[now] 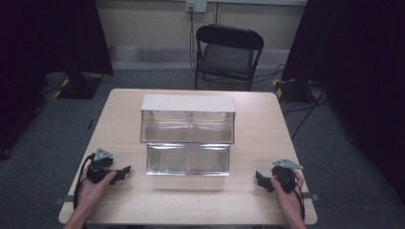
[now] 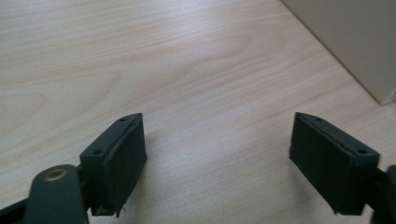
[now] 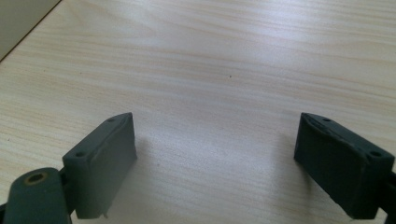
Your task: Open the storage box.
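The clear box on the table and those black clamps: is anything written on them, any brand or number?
No readable text.
Clear two-tier organizer: no label shows.
Left gripper and right gripper: plain black, no markings.
Wall outlet: too small to tell.

This looks like a lab or recording room: black curtains (image 1: 363, 71) hang on both sides, grey carpet (image 1: 43, 152) covers the floor, cables (image 1: 305, 112) trail across it to a wall socket (image 1: 196, 5), and a folding chair (image 1: 228, 55) stands behind a plain wooden table (image 1: 258, 133).
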Demonstrator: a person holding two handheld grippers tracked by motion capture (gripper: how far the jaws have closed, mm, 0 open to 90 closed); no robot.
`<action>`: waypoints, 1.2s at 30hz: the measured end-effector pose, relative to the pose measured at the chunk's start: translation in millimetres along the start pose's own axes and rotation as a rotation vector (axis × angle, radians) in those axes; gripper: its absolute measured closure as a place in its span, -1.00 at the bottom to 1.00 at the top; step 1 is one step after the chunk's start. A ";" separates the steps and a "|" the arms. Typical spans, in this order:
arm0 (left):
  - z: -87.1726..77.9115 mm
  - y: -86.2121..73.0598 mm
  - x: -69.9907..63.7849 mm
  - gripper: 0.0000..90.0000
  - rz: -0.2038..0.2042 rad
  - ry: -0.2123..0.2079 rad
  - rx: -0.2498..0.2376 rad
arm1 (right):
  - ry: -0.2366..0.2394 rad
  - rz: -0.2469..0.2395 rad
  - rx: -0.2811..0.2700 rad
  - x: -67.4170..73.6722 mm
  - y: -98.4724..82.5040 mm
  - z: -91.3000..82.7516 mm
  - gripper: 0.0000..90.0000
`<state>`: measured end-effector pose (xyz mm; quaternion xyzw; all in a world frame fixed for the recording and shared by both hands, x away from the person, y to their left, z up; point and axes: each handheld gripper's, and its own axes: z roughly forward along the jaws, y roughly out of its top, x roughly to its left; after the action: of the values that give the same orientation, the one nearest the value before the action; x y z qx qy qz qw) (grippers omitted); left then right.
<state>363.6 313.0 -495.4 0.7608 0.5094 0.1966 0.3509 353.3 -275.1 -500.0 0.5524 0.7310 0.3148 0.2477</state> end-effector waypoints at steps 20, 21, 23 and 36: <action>-22.7 9.0 -32.4 -0.63 0.074 -0.183 -0.096 | 0.000 0.000 -0.001 0.0 0.0 0.0 -0.74; -22.5 9.8 -36.5 -0.63 0.064 -0.189 -0.088 | 0.000 0.000 -0.001 0.0 0.0 0.0 -0.74; -23.0 11.4 -44.0 -0.63 0.066 -0.239 -0.082 | 0.000 0.000 0.000 0.0 0.0 0.0 -0.74; -25.0 15.4 -64.4 -0.62 0.130 -0.286 -0.109 | 0.000 -0.001 0.000 0.0 0.0 0.1 -0.74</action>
<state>331.0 259.0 -463.5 0.7923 0.3924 0.1359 0.4470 353.3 -275.1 -500.1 0.5520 0.7312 0.3150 0.2478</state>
